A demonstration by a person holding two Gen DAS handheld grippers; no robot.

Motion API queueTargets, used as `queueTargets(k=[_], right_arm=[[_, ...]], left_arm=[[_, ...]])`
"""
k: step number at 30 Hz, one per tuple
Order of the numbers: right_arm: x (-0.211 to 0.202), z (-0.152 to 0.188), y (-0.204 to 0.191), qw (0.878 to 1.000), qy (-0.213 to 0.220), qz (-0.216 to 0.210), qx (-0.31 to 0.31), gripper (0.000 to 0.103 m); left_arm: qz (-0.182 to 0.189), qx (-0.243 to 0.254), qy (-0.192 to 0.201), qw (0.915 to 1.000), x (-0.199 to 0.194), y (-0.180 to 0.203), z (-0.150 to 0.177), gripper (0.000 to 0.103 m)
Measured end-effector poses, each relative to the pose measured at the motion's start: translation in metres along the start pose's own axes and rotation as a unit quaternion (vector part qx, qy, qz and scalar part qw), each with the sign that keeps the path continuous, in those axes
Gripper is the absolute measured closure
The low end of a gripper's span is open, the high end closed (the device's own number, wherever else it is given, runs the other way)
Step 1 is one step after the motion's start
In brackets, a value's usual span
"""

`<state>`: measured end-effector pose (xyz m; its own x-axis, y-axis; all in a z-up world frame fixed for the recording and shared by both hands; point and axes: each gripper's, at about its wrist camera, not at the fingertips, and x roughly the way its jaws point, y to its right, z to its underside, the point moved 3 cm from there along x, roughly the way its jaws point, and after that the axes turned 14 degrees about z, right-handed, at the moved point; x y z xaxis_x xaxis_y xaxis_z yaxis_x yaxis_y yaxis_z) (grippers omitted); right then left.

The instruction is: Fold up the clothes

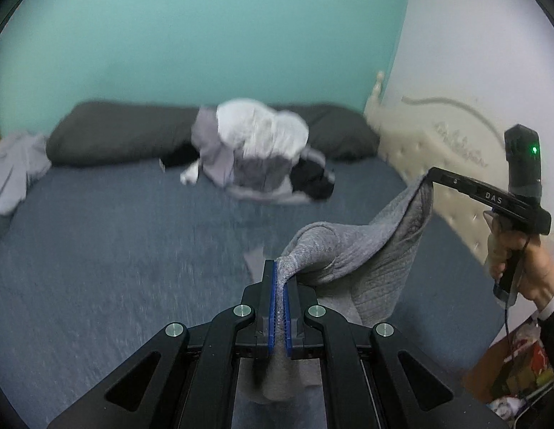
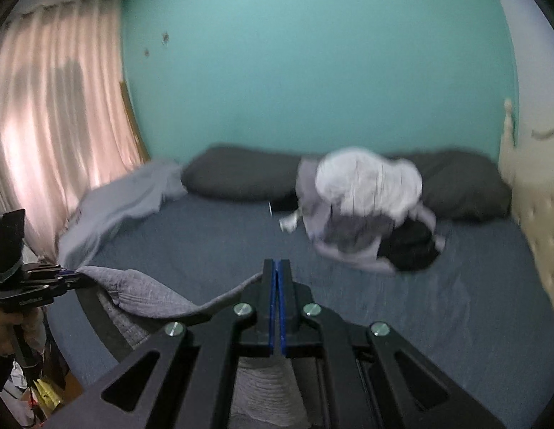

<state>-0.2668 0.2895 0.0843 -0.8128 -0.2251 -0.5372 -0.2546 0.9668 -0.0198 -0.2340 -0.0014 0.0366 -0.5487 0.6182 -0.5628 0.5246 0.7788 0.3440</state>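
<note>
Left wrist: grey garment (image 1: 352, 250) between both clamped tools, above bed (image 1: 116, 250).

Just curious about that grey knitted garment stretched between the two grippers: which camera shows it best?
The left wrist view: the grey knitted garment hangs in full, sharp drape there. The right wrist view shows only a darker sagging strip.

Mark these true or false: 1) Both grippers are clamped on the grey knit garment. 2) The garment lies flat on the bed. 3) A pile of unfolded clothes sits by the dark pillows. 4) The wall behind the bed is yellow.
1) True: the left gripper and right gripper are each shut on the grey knit garment.
2) False: it hangs between them above the bed.
3) True: the pile of clothes lies against the dark pillows.
4) False: the wall is teal.
</note>
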Motion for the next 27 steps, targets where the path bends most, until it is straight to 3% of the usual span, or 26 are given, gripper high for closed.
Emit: queueTargets(k=[11,21,27], right_arm=[[0.114,0.104,-0.01,0.994,-0.112,-0.014,0.008,0.102],[0.148,0.152,-0.02,0.986,-0.16,-0.035,-0.014,0.102],[0.157,0.169,-0.011,0.982,-0.187,-0.013,-0.02,0.101]], left_arm=[[-0.001,-0.047,-0.063,0.9969,0.069,-0.049,0.056,0.1],[0.004,-0.093,-0.091,0.9915,0.093,-0.087,0.08,0.1],[0.01,-0.095,-0.097,0.9908,0.096,-0.086,0.081,0.1]])
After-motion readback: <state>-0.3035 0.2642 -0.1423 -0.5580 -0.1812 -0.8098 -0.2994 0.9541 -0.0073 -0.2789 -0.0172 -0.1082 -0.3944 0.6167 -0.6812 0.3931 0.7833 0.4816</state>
